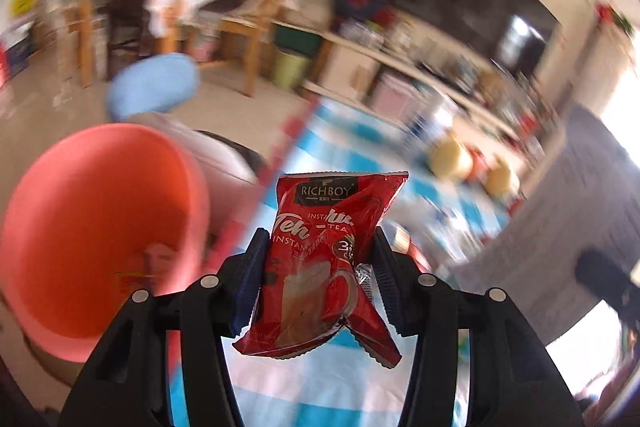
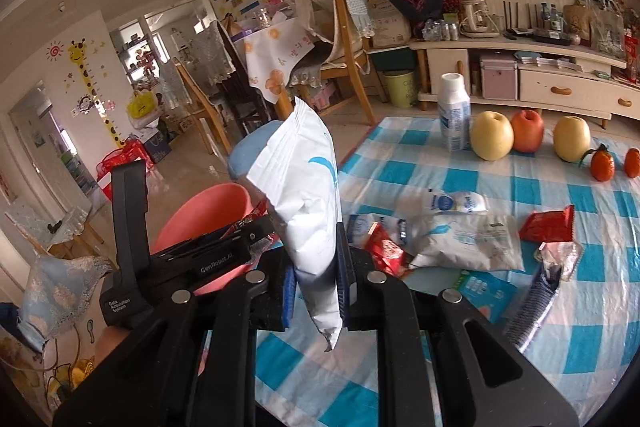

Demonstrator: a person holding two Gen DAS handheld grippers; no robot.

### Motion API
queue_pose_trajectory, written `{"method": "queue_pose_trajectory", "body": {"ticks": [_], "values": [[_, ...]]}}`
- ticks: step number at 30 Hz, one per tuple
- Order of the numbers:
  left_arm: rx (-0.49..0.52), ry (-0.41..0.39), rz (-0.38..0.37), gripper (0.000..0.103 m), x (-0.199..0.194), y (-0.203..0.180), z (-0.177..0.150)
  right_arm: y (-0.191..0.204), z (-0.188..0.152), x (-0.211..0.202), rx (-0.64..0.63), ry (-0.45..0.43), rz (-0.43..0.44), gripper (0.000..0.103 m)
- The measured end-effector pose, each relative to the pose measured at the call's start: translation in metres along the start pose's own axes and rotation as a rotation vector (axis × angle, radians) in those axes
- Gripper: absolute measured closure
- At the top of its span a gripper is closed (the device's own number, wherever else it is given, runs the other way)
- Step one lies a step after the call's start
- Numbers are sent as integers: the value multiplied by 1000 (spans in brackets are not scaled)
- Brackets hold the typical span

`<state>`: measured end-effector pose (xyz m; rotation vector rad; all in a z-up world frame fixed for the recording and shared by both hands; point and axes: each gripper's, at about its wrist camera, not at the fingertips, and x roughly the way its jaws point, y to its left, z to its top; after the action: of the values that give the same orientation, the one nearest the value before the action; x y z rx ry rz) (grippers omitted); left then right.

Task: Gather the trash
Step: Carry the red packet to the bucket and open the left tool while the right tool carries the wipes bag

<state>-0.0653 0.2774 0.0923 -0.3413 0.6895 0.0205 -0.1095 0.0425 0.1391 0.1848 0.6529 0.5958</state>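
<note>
My left gripper (image 1: 318, 263) is shut on a red instant-tea sachet (image 1: 320, 259), held upright above the blue-checked tablecloth (image 1: 320, 387). A pink bin (image 1: 80, 227) gapes just to its left, with a bit of litter inside. In the right wrist view my right gripper (image 2: 316, 267) is shut on a white and blue packet (image 2: 308, 195) that stands up between the pads. The pink bin (image 2: 200, 215) lies beyond it to the left, partly hidden by the other gripper's black body (image 2: 180, 259). More wrappers lie on the cloth: a white pouch (image 2: 468, 239), red wrappers (image 2: 548, 225) and a striped packet (image 2: 536, 303).
A white bottle (image 2: 454, 115), two yellow apples (image 2: 491, 135), a red apple (image 2: 528, 131) and small oranges (image 2: 602, 165) line the cloth's far side. Wooden chairs (image 2: 344, 39), a green bin (image 2: 400, 87) and a TV cabinet (image 2: 540, 67) stand behind. A blue cushion (image 1: 154, 87) sits past the pink bin.
</note>
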Motion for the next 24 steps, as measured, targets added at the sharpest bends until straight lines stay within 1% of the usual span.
{"method": "queue_pose_trajectory", "body": {"ticks": [1, 5, 7, 9, 12, 14, 19, 20, 21, 22, 23, 24], "values": [[-33, -28, 43, 51, -4, 13, 5, 9, 4, 7, -4, 6, 24, 85], [-144, -94, 179, 51, -13, 55, 15, 45, 18, 38, -4, 30, 126, 85], [-208, -114, 232, 51, -17, 79, 19, 65, 25, 56, -5, 41, 175, 85], [-268, -121, 270, 51, -20, 100, 22, 84, 30, 74, -3, 53, 219, 85], [-355, -119, 310, 51, -23, 129, 23, 107, 35, 100, 5, 72, 262, 85], [-390, -108, 320, 50, -22, 143, 24, 120, 37, 118, 2, 86, 274, 85], [-443, -91, 343, 50, -21, 167, 23, 140, 33, 158, -9, 124, 256, 84], [-451, -88, 350, 49, -20, 169, 23, 142, 32, 165, -4, 135, 251, 82], [-452, -86, 355, 47, -19, 170, 20, 140, 31, 172, 14, 149, 250, 76], [-452, -83, 360, 46, -18, 171, 20, 137, 28, 176, 32, 160, 252, 63], [-450, -89, 360, 43, -19, 172, 19, 134, 27, 178, 48, 162, 250, 58], [-445, -97, 366, 37, -20, 173, 18, 131, 27, 179, 58, 159, 240, 52]]}}
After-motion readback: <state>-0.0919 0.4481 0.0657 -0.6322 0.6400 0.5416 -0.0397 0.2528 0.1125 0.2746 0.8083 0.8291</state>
